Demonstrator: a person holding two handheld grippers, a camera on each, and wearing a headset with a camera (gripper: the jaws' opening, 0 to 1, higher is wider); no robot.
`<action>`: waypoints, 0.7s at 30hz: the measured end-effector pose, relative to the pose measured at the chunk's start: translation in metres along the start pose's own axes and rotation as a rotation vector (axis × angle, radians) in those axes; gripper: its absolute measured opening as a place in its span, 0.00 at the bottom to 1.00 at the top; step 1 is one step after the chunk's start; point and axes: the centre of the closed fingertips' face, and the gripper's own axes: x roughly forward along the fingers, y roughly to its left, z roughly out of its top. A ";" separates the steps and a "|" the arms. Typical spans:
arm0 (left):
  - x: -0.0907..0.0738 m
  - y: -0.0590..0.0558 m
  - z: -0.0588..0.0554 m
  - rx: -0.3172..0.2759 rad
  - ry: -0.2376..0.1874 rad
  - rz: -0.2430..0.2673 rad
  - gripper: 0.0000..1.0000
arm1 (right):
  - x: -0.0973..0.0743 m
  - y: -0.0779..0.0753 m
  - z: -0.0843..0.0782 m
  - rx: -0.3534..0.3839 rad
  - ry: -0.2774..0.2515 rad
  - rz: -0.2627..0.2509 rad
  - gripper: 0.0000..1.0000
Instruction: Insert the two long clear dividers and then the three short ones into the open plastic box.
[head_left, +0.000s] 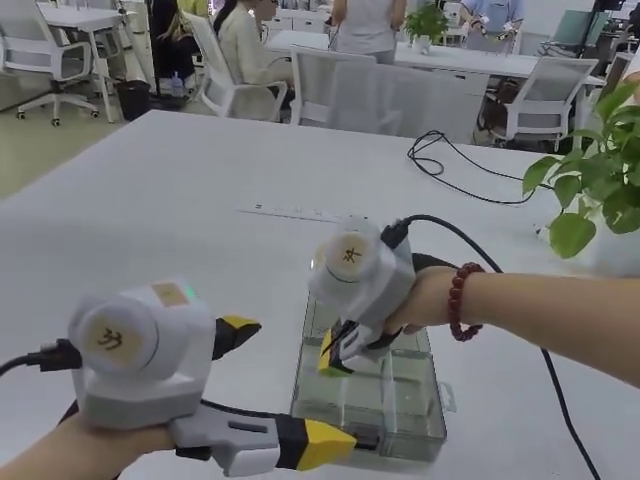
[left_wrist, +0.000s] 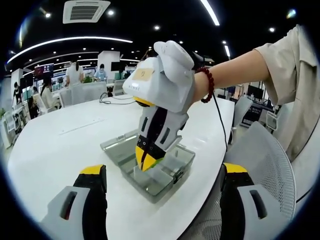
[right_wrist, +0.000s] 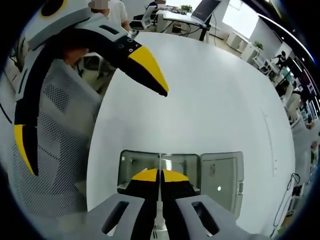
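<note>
Right gripper (right_wrist: 160, 176) clenched on what looks like a thin clear divider (right_wrist: 160, 162), held edge-on and lowered into the open box (head_left: 400, 430) near its middle. Left gripper (head_left: 295, 385) spread wide, empty, at the box's near end above the worktop (head_left: 200, 200). Divider is probably light, stiff and slick; pinch the top edge at mid-length.

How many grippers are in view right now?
2. The left gripper is open at the near edge of the plastic box; the right gripper is shut on a clear divider, tips down inside it.
</note>
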 end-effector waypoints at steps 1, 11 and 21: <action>0.000 0.000 0.000 0.000 0.001 0.000 0.96 | 0.001 0.000 0.000 -0.001 0.000 0.002 0.02; 0.001 0.000 0.000 -0.005 0.001 0.005 0.97 | 0.012 0.000 -0.006 0.016 0.012 0.018 0.02; 0.006 -0.001 0.002 -0.007 -0.001 0.006 0.97 | 0.024 0.002 -0.013 0.022 0.054 0.040 0.02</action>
